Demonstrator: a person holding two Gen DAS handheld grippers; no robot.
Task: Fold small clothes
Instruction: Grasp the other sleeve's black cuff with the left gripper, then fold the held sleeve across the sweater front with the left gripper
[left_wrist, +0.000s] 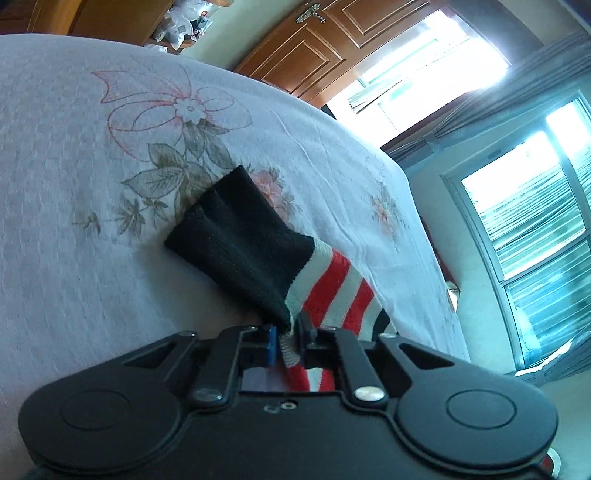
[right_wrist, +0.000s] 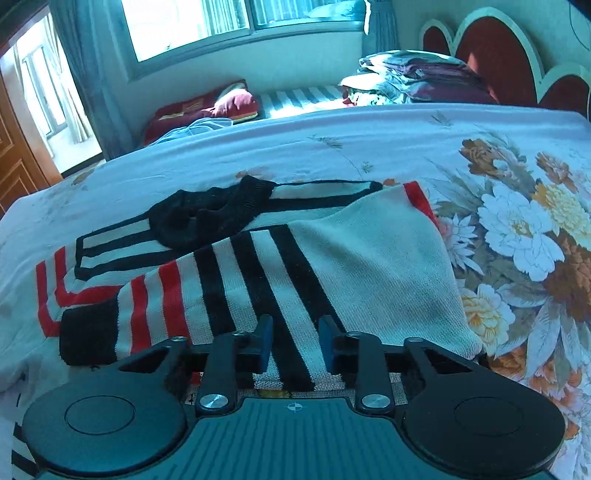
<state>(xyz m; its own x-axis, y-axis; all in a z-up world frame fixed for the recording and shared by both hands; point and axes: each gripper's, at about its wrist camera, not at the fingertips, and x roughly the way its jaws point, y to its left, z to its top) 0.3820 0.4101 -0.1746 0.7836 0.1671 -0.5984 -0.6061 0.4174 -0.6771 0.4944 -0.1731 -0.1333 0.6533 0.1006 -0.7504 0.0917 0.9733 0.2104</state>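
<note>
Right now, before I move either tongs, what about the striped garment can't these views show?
- Left wrist view: the striped garment runs behind the left tongs, which are shut on it; its near end is hidden.
- Right wrist view: the right tongs are open above the garment's stripes; contact cannot be told, and their body hides the near hem.
- Black sock: bunched, shape unclear.

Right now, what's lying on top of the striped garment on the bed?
A crumpled black piece lies on the striped garment, over its far left part. The stripes below it are covered. The right gripper hovers open above the near edge.
</note>
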